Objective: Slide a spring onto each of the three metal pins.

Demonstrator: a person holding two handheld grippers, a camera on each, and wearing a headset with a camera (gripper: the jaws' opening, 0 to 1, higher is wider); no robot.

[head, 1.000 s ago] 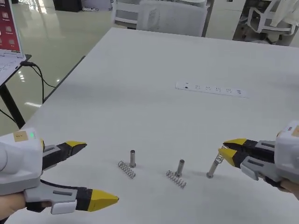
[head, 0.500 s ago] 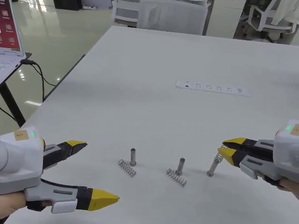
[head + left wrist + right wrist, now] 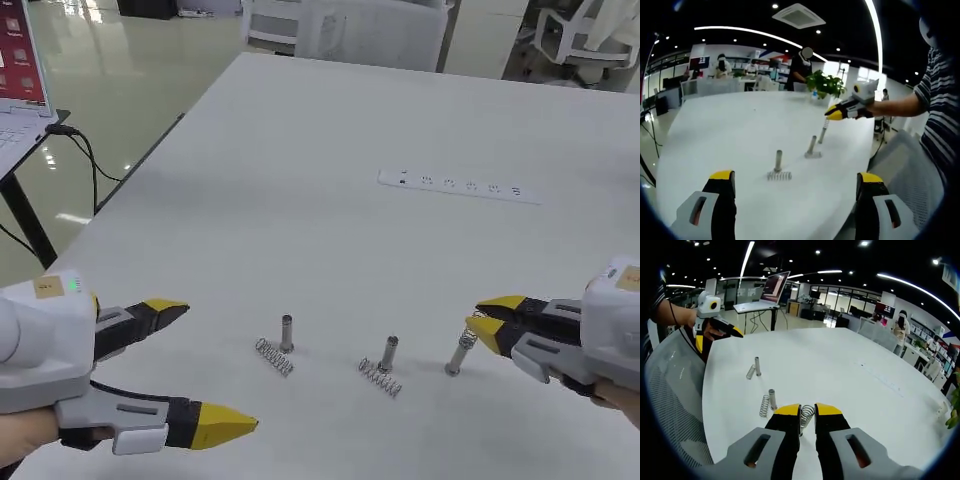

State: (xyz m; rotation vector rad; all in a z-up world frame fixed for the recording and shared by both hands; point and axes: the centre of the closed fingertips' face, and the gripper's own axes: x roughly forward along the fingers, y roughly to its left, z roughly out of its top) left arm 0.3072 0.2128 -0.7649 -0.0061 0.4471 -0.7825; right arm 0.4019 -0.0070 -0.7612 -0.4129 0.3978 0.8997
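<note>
Pinching the held spring, a short silver open-wound coil, between the nearly pressed-together yellow tips of the right tool, at the top of the right pin. Showing that pin leaning slightly toward the tool; cannot tell how far the coil is sitting over the pin. Showing the middle pin and left pin, short grey metal cylinders, standing upright on the white tabletop. Lying flat just beside each base: second spring by the middle pin, third spring by the left pin. Hovering the left tool with jaws spread wide, empty, near the left pin but apart from it. Showing a white power strip lying farther back.
</note>
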